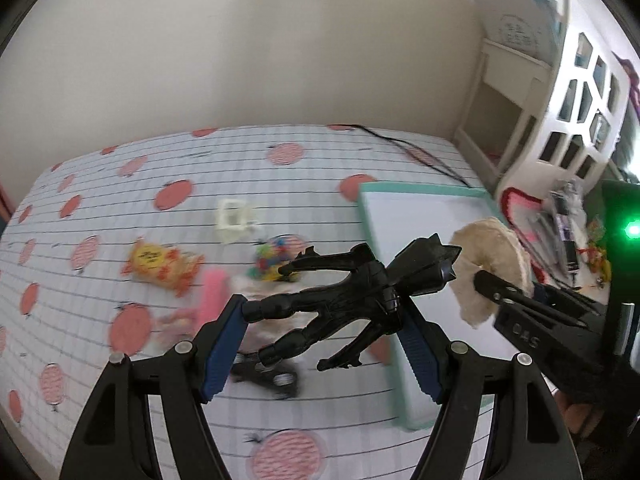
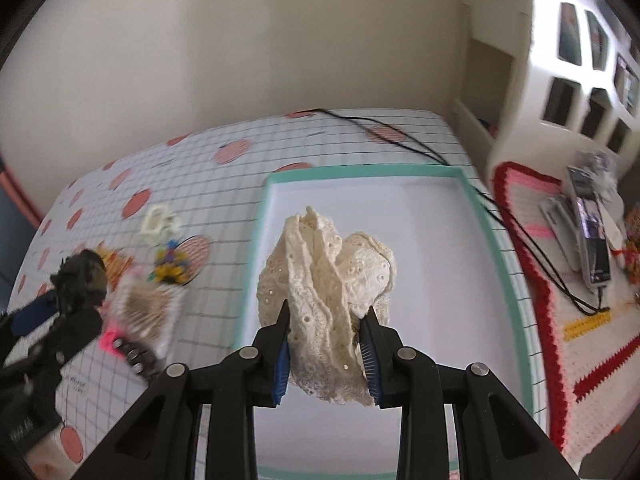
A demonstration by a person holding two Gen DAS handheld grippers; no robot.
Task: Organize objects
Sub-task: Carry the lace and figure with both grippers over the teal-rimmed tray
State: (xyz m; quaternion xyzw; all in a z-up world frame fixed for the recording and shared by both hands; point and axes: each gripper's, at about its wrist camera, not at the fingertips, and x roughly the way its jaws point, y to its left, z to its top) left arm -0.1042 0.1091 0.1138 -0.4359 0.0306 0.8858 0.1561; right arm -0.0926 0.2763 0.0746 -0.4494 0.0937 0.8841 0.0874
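My left gripper (image 1: 324, 312) is shut on a black action figure (image 1: 352, 292) and holds it in the air above the bed, next to the left edge of a white tray with a teal rim (image 1: 362, 200). My right gripper (image 2: 326, 308) is shut on a cream lace scrunchie (image 2: 326, 276) and holds it above the tray (image 2: 264, 216). The scrunchie also shows in the left wrist view (image 1: 492, 256), with the right gripper at the right. The left gripper with the figure (image 2: 80, 272) shows at the left of the right wrist view.
On the gridded bedsheet with red dots (image 1: 120, 208) lie a yellow snack packet (image 1: 162, 268), a white plastic frame (image 1: 234, 220), a colourful small toy (image 1: 276, 260), a pink item (image 1: 212, 300) and a hairbrush (image 2: 148, 304). A black cable (image 2: 400, 136) crosses the bed. A white shelf unit (image 1: 576, 92) stands at the right.
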